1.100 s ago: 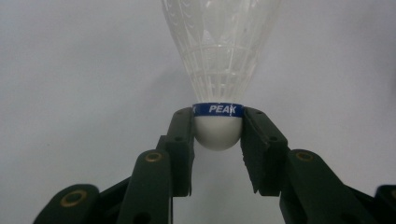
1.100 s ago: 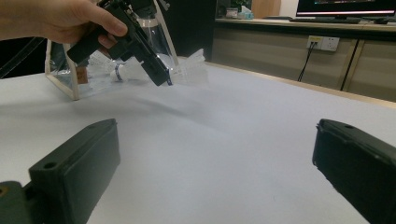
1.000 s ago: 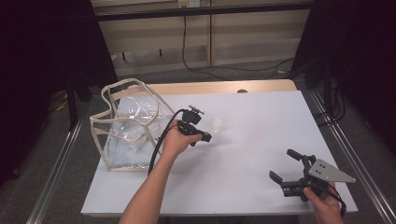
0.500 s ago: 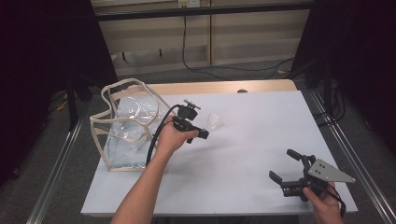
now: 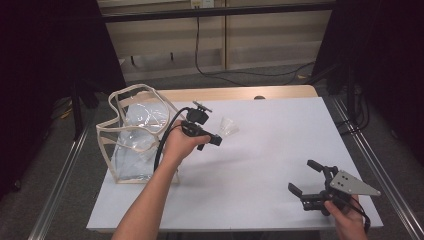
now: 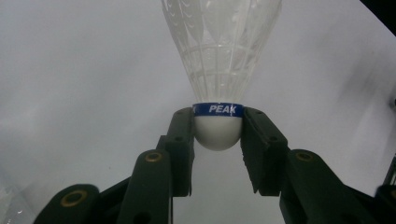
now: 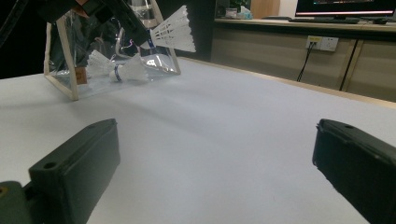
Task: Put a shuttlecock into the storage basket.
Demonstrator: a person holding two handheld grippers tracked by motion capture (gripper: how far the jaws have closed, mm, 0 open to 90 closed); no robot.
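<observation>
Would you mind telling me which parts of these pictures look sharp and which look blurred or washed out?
Left gripper view: the shuttlecock cork and its PEAK band are sharp, the table behind is a soft blur. Right gripper view: the near jaws are blurred, the clear bag farther off is crisper. High view: evenly lit white table, dark surroundings.

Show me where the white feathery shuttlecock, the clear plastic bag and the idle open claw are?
White plastic shuttlecock with blue band (image 6: pixel 218 135): left gripper view, on its rounded cork.
Clear plastic bag with beige trim (image 5: pixel 131 135): high view, on its transparent side.
Right claw (image 5: pixel 309 176): high view, midway between its fingertips.
</observation>
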